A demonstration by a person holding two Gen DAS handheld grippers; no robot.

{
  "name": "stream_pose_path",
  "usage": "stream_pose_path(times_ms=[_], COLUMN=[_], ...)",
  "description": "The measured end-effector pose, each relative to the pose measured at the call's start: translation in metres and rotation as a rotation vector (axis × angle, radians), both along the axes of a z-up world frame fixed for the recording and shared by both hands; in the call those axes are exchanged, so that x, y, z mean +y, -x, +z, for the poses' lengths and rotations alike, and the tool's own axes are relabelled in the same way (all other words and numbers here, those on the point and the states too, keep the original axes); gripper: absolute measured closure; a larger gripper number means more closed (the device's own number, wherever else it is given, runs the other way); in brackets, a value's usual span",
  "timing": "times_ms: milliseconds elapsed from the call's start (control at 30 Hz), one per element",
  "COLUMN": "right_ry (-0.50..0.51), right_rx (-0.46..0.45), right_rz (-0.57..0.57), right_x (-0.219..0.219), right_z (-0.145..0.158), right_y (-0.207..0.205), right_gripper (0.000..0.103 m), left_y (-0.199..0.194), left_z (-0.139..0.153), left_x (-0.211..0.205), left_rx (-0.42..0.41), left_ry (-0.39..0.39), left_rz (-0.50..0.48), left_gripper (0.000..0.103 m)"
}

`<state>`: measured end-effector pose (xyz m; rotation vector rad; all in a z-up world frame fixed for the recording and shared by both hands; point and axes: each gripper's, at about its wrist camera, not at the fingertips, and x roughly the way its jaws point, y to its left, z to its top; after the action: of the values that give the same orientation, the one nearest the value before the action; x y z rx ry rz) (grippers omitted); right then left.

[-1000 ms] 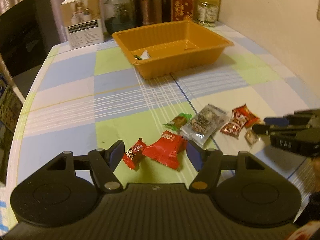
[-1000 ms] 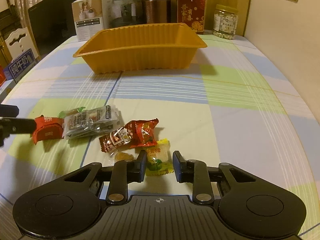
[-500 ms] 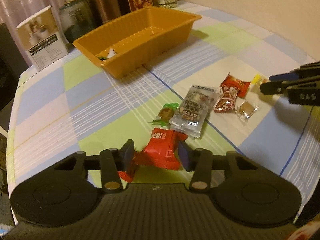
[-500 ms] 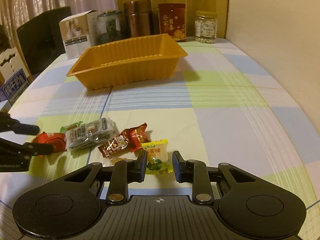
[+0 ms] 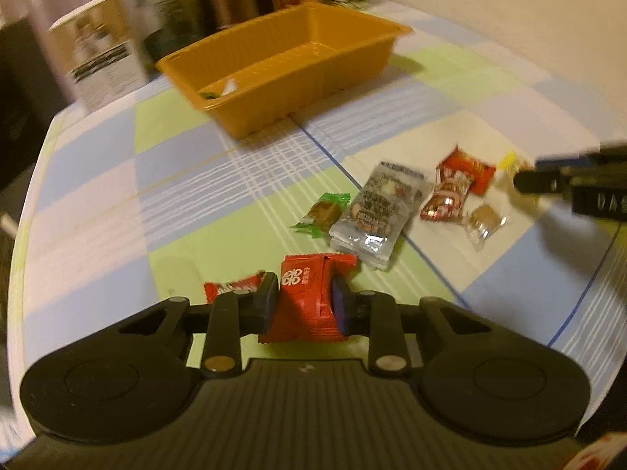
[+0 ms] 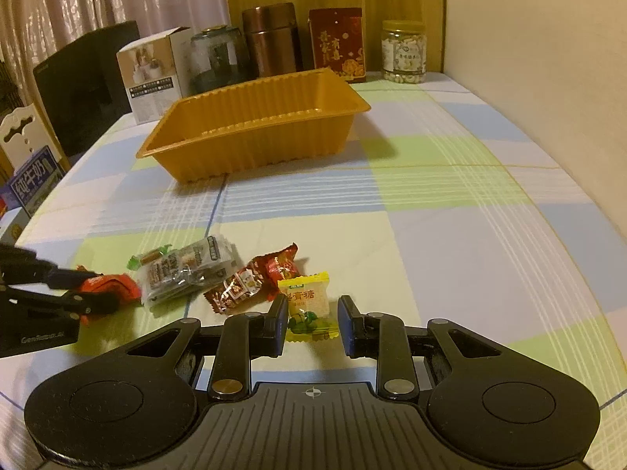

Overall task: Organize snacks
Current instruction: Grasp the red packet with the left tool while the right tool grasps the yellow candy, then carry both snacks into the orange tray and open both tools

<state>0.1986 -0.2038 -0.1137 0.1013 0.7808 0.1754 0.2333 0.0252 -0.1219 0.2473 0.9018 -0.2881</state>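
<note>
L gripper [image 5: 303,299] just closed on 1 red packet [image 5: 307,301], R gripper [image 6: 311,319] clamps 1 yellow candy [image 6: 307,305]

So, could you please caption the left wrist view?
Left gripper jaws clamp a red snack packet, orange tray beyond.

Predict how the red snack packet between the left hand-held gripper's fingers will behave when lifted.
Probably light and soft: the red snack packet is a puffy wrapper pinched between the left hand-held gripper. Its glossy film might slip, and the crimped ends look likely to flop.
</note>
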Motion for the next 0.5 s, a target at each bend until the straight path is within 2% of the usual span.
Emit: stream_pose_path(times_ms=[233, 500], right_ry=[-0.043, -0.084], right_rx=[-0.002, -0.036], right_rz=[-0.009, 0.004], right_x=[-0.004, -0.002], right_z=[0.011, 0.037], right_y=[0.007, 0.004], right_gripper=[0.075, 0.075], left_y=[0.019, 0.016], left_z=[0.022, 0.053], left_x=[0.008, 0.006], left_rx=[-0.018, -0.065], left_ry=[0.148, 0.216], left_rz=[0.173, 0.24], left_gripper=[0.077, 0.078])
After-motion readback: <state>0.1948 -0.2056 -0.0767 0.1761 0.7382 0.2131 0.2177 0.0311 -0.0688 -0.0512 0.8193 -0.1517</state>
